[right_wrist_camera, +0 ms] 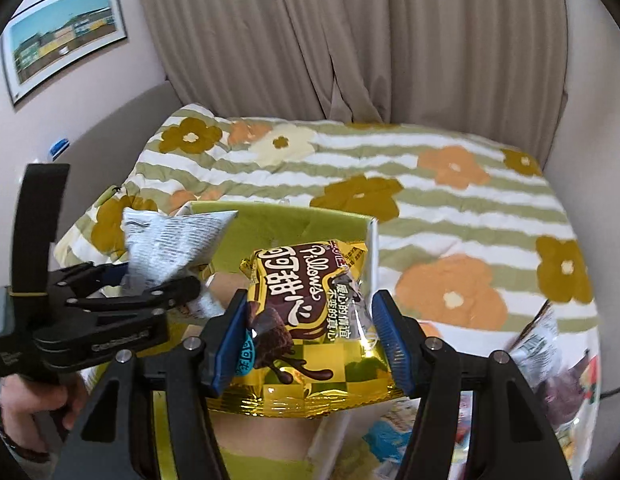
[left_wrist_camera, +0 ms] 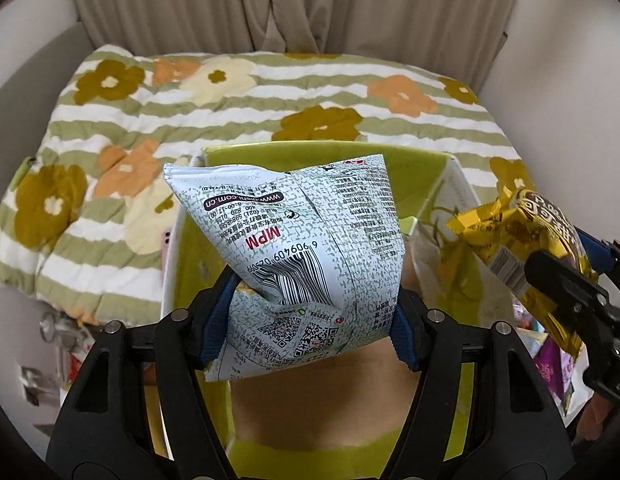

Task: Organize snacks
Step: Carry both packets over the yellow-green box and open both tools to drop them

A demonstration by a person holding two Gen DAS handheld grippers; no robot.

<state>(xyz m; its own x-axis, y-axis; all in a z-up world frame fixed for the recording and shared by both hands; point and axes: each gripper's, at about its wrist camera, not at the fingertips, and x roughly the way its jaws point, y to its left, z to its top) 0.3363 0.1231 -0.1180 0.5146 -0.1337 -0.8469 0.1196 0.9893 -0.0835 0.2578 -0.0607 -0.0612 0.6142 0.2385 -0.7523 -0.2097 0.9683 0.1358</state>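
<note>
2 packets hang over the green box (left_wrist_camera: 426,176): your left gripper (left_wrist_camera: 310,320) clasps the white bag (left_wrist_camera: 294,232) above its middle, your right gripper (right_wrist_camera: 310,344) pinches the gold pack (right_wrist_camera: 310,304) nearer the right wall.

The white snack bag (left_wrist_camera: 294,248) hides most of the green box (left_wrist_camera: 426,184) interior in the left wrist view. The gold snack bag (left_wrist_camera: 522,236) is cut off behind the right gripper (left_wrist_camera: 566,276) there. Loose packets (right_wrist_camera: 558,364) at the right edge of the right wrist view are blurred; no print is legible. The hand (right_wrist_camera: 26,408) is cut off at the lower left edge. Items (left_wrist_camera: 50,344) at the lower left of the left wrist view are too blurred to identify.
</note>
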